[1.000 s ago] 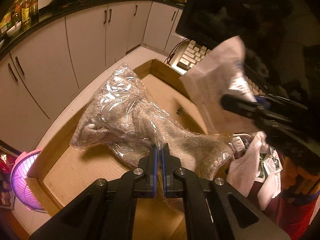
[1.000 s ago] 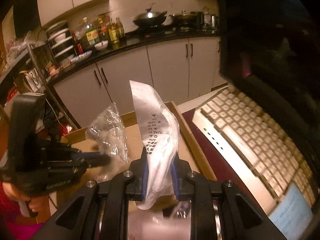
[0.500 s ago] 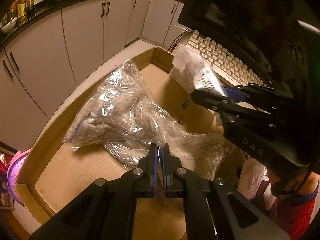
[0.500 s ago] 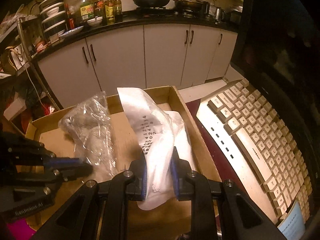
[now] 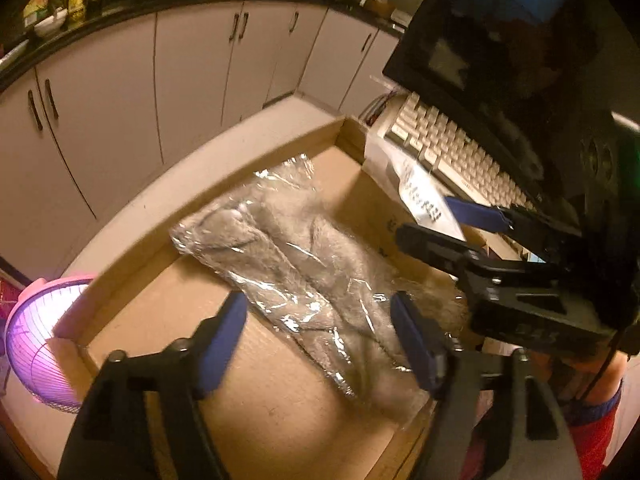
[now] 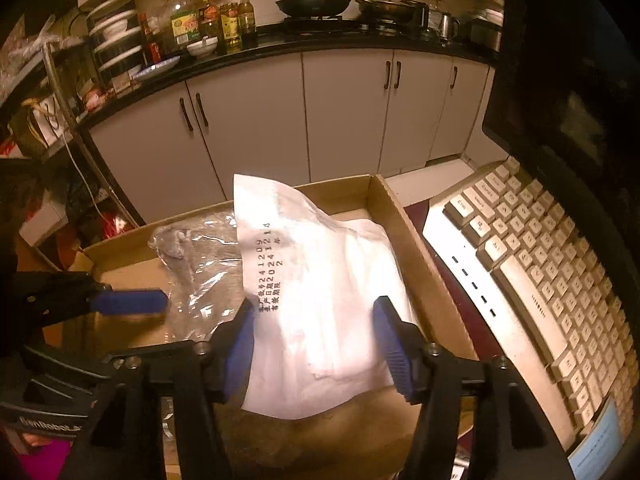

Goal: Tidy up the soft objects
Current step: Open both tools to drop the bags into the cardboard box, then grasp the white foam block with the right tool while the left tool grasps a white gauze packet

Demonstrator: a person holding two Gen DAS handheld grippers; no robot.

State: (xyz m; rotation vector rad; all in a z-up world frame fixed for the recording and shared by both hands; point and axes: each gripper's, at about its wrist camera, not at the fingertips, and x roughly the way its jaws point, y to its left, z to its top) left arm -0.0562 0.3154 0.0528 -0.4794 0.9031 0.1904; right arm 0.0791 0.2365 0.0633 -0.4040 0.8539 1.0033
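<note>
Both tongs just opened: left tongs (image 5: 318,332) straddle grey bagged plush (image 5: 304,256); right tongs (image 6: 316,332) straddle white packet (image 6: 320,292), unpinched.

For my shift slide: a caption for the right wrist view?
Right claw just opened around the white bag, lying in the cardboard box.

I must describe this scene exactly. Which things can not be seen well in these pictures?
- White packet: lower end behind right claw, right wrist view; contents hidden.
- Clear bag: near end blurred, left wrist view.
- Cardboard box: near corners cut off, both views.
- Bottle labels: too small.
</note>
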